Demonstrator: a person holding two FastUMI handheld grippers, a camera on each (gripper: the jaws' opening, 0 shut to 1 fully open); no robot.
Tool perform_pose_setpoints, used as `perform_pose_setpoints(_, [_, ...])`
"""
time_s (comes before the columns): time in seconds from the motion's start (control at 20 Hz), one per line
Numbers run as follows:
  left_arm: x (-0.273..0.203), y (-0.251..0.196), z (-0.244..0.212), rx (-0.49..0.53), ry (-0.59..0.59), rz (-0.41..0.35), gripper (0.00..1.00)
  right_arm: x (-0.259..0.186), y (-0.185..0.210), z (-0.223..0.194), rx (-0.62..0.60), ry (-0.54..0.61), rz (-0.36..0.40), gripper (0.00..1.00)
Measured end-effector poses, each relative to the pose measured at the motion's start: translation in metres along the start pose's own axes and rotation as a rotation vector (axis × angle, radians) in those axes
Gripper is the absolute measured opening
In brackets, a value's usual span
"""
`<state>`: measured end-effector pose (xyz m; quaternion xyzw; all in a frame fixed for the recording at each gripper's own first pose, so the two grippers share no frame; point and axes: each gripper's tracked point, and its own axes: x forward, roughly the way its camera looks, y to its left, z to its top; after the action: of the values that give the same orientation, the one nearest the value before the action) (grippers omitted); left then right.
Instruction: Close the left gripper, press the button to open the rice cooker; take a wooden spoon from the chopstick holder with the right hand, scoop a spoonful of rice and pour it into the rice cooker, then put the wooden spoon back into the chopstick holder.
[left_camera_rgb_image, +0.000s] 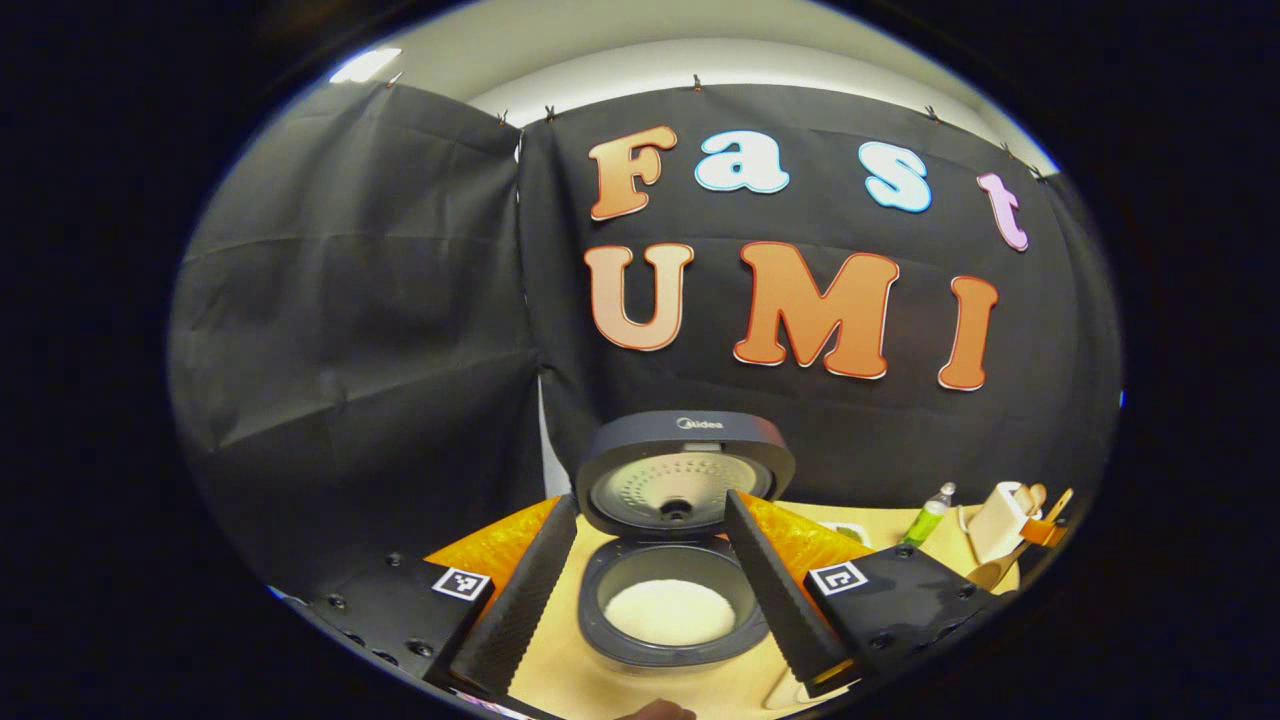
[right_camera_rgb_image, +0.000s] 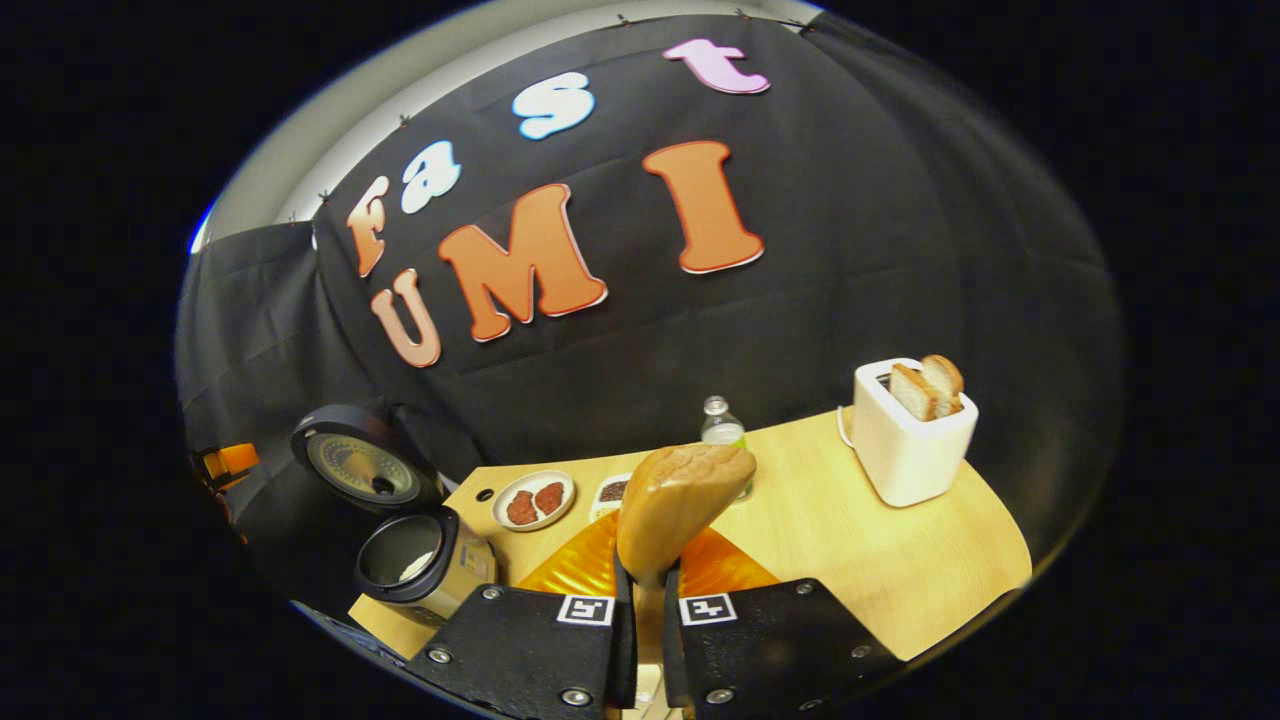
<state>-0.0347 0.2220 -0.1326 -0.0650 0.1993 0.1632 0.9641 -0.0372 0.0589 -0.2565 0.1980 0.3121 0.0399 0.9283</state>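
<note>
- Left gripper view: the left gripper (left_camera_rgb_image: 660, 600) hangs over the rice cooker (left_camera_rgb_image: 672, 600) with its 2 fingers spread wide, one each side of the pot. The lid (left_camera_rgb_image: 685, 478) stands upright and white rice lies in the bowl, so I judge the button step done. The chopstick holder (left_camera_rgb_image: 1000, 520) stands off to the right on the table (left_camera_rgb_image: 720, 690).
- Right gripper view: the right gripper (right_camera_rgb_image: 642, 600) pinches the wooden spoon (right_camera_rgb_image: 680, 505) by its handle, bowl tilted upward, well apart from the open cooker at left. A toaster (right_camera_rgb_image: 905, 430) sits at the far right.
</note>
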Motion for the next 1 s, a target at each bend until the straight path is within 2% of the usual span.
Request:
perform_pose_setpoints(0.05, [0.000,-0.003,-0.001,-0.010,0.008,-0.001,0.94,-0.003,-0.014,-0.001,0.009,-0.004,-0.028,0.10])
perform_pose_setpoints(0.2, [-0.002,-0.010,-0.001,-0.014,0.012,0.006,0.94,-0.006,-0.050,-0.011,0.009,0.000,-0.094,0.10])
perform_pose_setpoints(0.25, [-0.005,-0.011,-0.001,-0.011,0.012,0.008,0.99,-0.007,-0.056,-0.017,0.015,0.008,-0.106,0.10])
perform_pose_setpoints(0.3, [-0.007,-0.012,-0.001,-0.008,0.012,0.010,0.97,-0.007,-0.061,-0.025,0.023,0.023,-0.111,0.10])
perform_pose_setpoints(0.4, [-0.008,-0.015,0.003,-0.001,0.009,0.014,1.00,-0.003,-0.068,-0.045,0.029,0.052,-0.123,0.10])
perform_pose_setpoints(0.55, [-0.011,-0.020,0.006,0.011,0.007,0.017,0.98,0.005,-0.081,-0.080,0.021,0.119,-0.149,0.10])
perform_pose_setpoints(0.85, [-0.007,-0.021,0.015,0.039,-0.009,0.045,1.00,0.010,-0.096,-0.111,0.039,0.194,-0.188,0.11])
perform_pose_setpoints(0.9, [-0.004,-0.023,0.014,0.036,-0.002,0.042,0.94,0.010,-0.097,-0.117,0.051,0.212,-0.187,0.12])
perform_pose_setpoints(0.95, [0.000,-0.025,0.016,0.034,0.001,0.038,1.00,0.009,-0.098,-0.121,0.061,0.231,-0.192,0.13])
perform_pose_setpoints(1.0, [0.004,-0.027,0.018,0.037,0.002,0.035,1.00,0.007,-0.100,-0.126,0.071,0.250,-0.197,0.10])
